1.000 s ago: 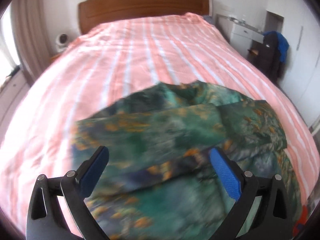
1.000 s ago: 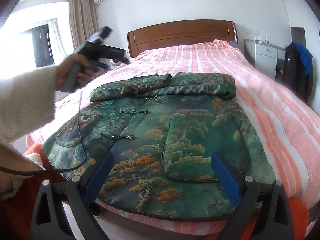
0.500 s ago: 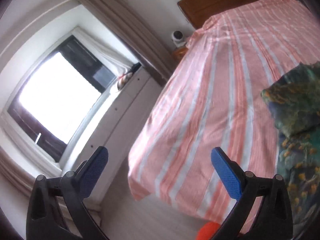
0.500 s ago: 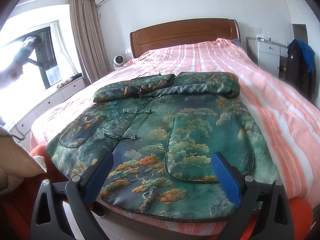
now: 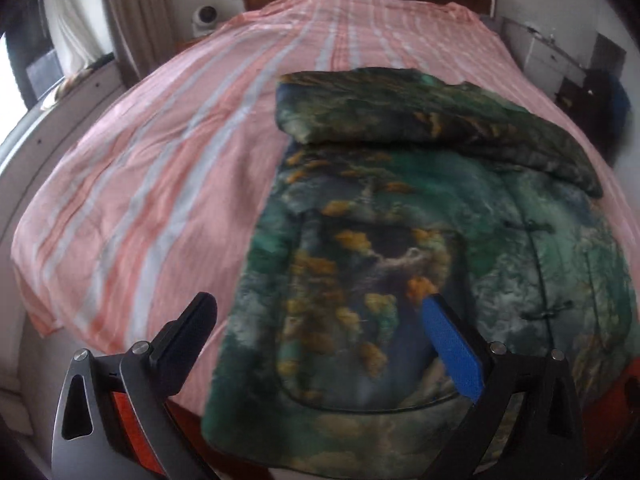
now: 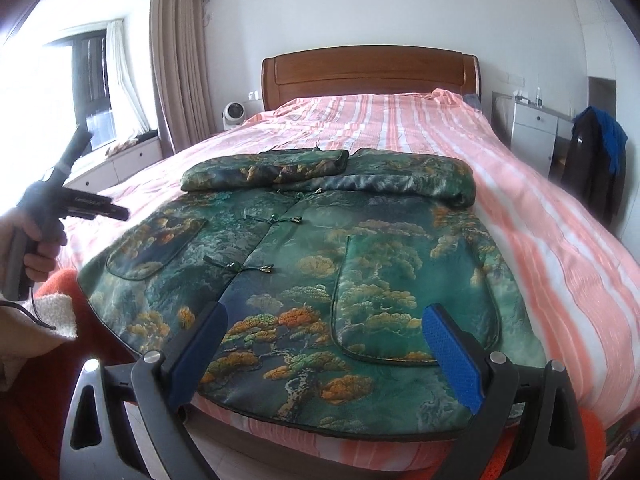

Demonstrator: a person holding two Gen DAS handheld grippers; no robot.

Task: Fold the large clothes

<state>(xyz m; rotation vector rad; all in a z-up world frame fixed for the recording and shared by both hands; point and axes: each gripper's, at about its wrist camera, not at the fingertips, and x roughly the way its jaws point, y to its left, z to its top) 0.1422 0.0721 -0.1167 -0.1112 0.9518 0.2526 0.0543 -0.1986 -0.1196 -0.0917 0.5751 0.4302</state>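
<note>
While you stand at the foot of the bed (image 6: pixel 532 216), its pink-and-white striped cover (image 5: pixel 160 184) runs from you up to the brown wooden headboard (image 6: pixel 368 74), and it takes up most of both wrist views. On the near half of that cover lies your task piece, the green padded jacket (image 6: pixel 360 272) printed with orange and gold pine trees: front side up, hem hanging just over the foot edge, both sleeves (image 6: pixel 328 170) folded across the top so they lie in a band over the shoulders. The front is closed with small knot fastenings (image 6: pixel 248 268) down the middle, and a patch pocket (image 6: pixel 412 300) sits on each side of them. Your right gripper (image 6: pixel 324 348) hovers low over the hem with its blue-padded fingers (image 6: pixel 454 360) spread wide and nothing between them. Your left gripper (image 5: pixel 320 340) is held above the jacket's left edge, also spread wide and empty; in the right wrist view you can see your left hand (image 6: pixel 28 240) wrapped round its handle off to the side of the bed, a cream fleece sleeve (image 6: pixel 36 320) below it. Farther back, a beige curtain (image 6: pixel 176 68) hangs by the window (image 6: pixel 68 88), a white cabinet (image 6: pixel 532 128) stands on the bed's right, and a small white fan (image 6: pixel 233 114) sits beside the headboard.
</note>
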